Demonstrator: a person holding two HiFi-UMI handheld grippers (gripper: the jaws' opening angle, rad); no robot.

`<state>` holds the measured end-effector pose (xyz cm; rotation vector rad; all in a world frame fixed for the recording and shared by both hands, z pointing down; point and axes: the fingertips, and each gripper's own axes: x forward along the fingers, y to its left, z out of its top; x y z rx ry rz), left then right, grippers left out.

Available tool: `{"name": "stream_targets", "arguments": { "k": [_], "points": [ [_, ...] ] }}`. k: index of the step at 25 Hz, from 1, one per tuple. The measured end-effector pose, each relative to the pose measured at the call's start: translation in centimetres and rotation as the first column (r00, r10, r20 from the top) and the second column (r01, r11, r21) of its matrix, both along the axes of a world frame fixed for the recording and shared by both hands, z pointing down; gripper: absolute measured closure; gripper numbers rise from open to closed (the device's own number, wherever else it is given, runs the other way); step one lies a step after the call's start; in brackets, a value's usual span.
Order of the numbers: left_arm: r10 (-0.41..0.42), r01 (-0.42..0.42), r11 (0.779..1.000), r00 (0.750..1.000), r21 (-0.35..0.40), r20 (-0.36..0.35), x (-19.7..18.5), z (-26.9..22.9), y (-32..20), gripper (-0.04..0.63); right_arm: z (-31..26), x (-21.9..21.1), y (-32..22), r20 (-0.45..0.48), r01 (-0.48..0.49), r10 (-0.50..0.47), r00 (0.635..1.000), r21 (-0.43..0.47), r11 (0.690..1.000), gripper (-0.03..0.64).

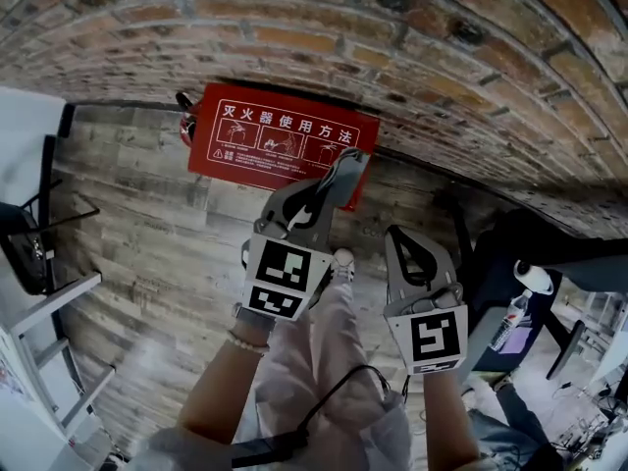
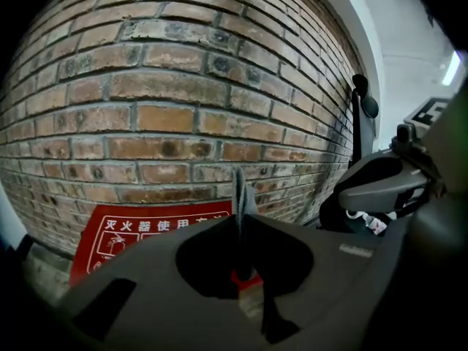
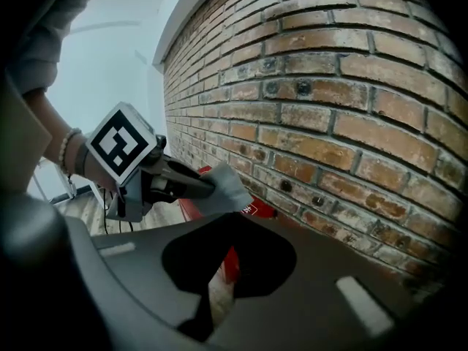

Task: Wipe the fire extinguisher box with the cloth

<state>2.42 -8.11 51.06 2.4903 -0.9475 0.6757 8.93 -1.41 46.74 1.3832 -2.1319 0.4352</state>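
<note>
Left claw (image 1: 332, 186) pinches 1 edge of the thin grey cloth (image 1: 349, 163) just above the red fire extinguisher box (image 1: 280, 135) at the foot of the brick wall (image 1: 392, 27); right claw (image 1: 400, 235) closed, empty; cloth judged soft, light, limp, so best gripped at a bunched edge.

The grey wood-plank floor (image 1: 147, 224) carries the red fire extinguisher box (image 1: 285, 140) at its far edge, against the brick wall (image 1: 392, 27). A white shoe (image 1: 342, 261) rests on the planks near it.
</note>
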Motion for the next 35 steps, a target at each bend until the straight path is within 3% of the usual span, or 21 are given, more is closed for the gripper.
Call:
{"name": "stream_targets", "arguments": {
  "k": [11, 20, 35],
  "points": [
    [0.005, 0.002, 0.991, 0.999, -0.137, 0.049, 2.9, 6.4, 3.8, 0.586, 0.9, 2.4, 1.8, 0.014, -0.026, 0.026, 1.0, -0.015, 1.0, 0.607],
    [-0.036, 0.058, 0.989, 0.986, -0.135, 0.163, 2.2, 10.1, 3.4, 0.586, 1.1, 1.7, 2.2, 0.03, 0.011, -0.011, 0.999, -0.019, 1.0, 0.607],
    [-0.06, 0.086, 0.986, 0.982, -0.143, 0.18, 0.3, 11.3, 2.5, 0.586, 1.5, 0.0, 2.1, 0.032, 0.051, -0.05, 0.998, -0.033, 0.998, 0.607]
  ]
}}
